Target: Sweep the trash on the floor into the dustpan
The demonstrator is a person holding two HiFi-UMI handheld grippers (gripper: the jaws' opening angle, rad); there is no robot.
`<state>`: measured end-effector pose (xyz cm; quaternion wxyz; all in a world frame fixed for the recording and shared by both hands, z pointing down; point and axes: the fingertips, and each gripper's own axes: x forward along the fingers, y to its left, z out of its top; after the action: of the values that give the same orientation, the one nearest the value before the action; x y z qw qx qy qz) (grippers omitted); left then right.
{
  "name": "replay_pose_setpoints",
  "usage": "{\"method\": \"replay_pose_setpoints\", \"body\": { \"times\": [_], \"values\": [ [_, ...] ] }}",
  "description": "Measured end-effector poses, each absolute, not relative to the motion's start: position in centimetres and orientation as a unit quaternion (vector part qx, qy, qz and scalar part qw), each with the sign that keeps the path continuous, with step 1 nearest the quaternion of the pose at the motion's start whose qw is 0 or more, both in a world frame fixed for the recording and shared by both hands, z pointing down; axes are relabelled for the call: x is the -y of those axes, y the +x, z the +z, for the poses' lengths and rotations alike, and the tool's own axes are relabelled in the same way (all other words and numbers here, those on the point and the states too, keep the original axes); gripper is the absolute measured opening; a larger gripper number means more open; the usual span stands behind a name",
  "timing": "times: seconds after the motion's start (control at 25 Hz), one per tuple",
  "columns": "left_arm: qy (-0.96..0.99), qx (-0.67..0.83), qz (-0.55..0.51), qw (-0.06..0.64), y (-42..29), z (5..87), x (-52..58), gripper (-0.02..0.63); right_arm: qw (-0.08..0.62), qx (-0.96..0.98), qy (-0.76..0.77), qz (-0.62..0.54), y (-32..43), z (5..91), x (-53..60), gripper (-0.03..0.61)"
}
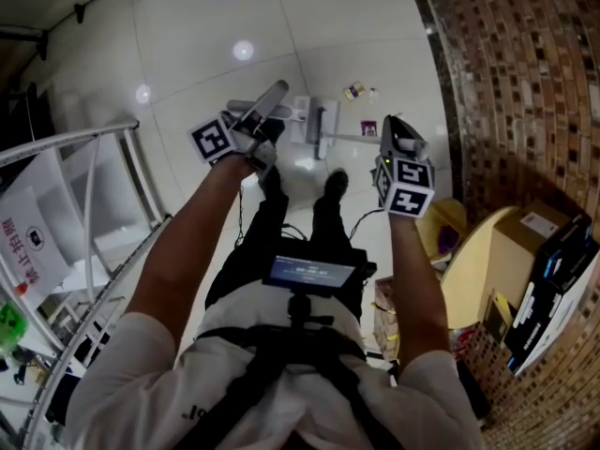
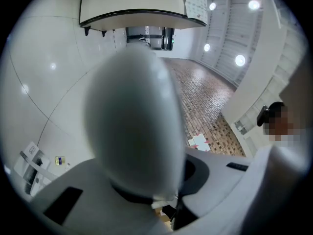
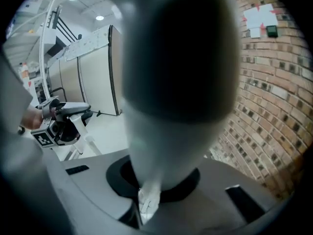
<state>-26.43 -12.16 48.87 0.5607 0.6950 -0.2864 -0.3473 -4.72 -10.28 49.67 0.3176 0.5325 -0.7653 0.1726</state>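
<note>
Your left tongs [image 1: 263,120] grip a grey handle [image 1: 279,91], your right tongs [image 1: 398,139] a thin handle [image 1: 352,140], both poised for sweeping the trash [image 1: 355,90].

The dustpan [image 1: 302,111] and broom [image 1: 325,127] stand on the floor [image 1: 187,64] just ahead of the person's shoes [image 1: 336,184]. 2 scraps of trash [image 1: 355,90] lie beyond them to the right, near the wall [image 1: 525,82]. Boxes [image 1: 525,247] sit by that wall at the right; a rack [image 1: 89,204] stands at the left.

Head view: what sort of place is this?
Likely an indoor hall or workspace: glossy white tiled floor, brick wall on the right, cardboard boxes beside it, a metal rack at left.
</note>
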Motion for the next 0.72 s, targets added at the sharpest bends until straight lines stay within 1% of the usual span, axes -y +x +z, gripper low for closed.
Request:
{"method": "replay_pose_setpoints", "body": {
  "times": [0.12, 0.32, 0.52, 0.72],
  "values": [
    [0.705, 0.285, -0.345, 0.550, -25.8, 48.2, 11.7, 0.044, 0.308, 0.785, 0.510, 0.172, -3.5, 49.0, 9.6, 0.008],
    [0.710, 0.294, -0.351, 0.535, -24.0, 46.4, 11.4, 0.026, 0.311, 0.819, 0.458, 0.149, -2.4, 47.4, 9.1, 0.006],
    [0.723, 0.316, -0.354, 0.501, -22.4, 44.6, 11.9, 0.000, 0.318, 0.833, 0.436, 0.125, -0.3, 46.3, 11.6, 0.005],
    [0.717, 0.339, -0.368, 0.485, -21.7, 43.7, 13.0, 0.000, 0.331, 0.845, 0.414, 0.076, 1.2, 45.4, 15.4, 0.002]
  ]
}}
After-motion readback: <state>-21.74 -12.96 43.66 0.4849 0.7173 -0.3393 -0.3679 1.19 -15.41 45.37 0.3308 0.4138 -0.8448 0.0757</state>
